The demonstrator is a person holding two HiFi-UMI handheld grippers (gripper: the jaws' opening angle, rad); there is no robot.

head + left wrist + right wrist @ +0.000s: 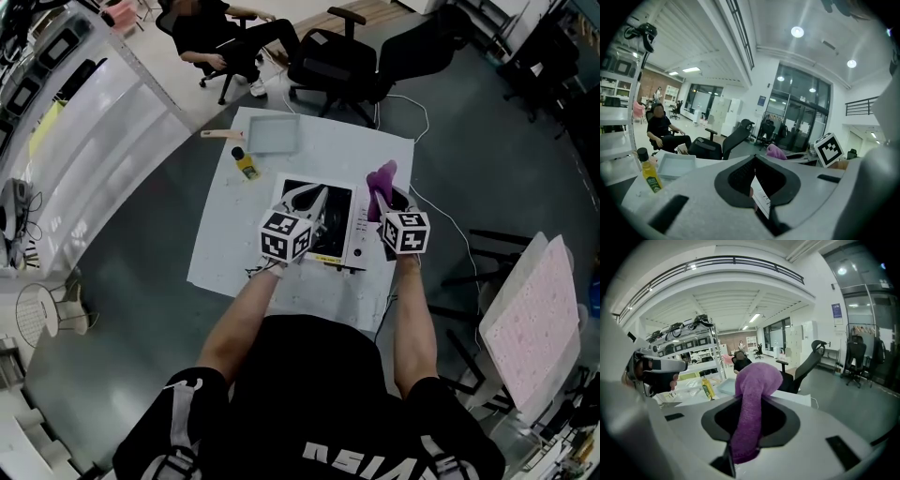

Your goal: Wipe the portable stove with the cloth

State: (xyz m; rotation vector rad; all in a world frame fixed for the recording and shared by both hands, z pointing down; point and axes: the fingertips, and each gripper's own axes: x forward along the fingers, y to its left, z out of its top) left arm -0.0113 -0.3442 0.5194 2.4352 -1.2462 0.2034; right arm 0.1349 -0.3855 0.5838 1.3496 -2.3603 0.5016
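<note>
A white table (214, 239) is seen from above, and the portable stove (336, 223) is set near its middle, with its long axis running from left to right across the person's front. Its dark burner top takes up the left part, and a white printed panel forms the right end. Both grippers are held over the near side of the stove and pointed forward and somewhat down, so the surface to be wiped lies ahead of and beneath the jaws. The left gripper (759, 186) is placed over the burner part. Its jaws are seen a little apart, a strip of white printed surface shows through the gap, and nothing is seen clamped between them. The right gripper (745, 439) is held by the stove's right end, with its jaws closed on the cloth (382, 184). This purple cloth is pinched at its lower end, and its free end stands up and forward beyond the jaw tips, at the far right corner of the stove. Whether it touches the stove cannot be told. The right hand is judged the nearer for the wipe. The cloth would have to be lowered and drawn leftward along the long axis.
</note>
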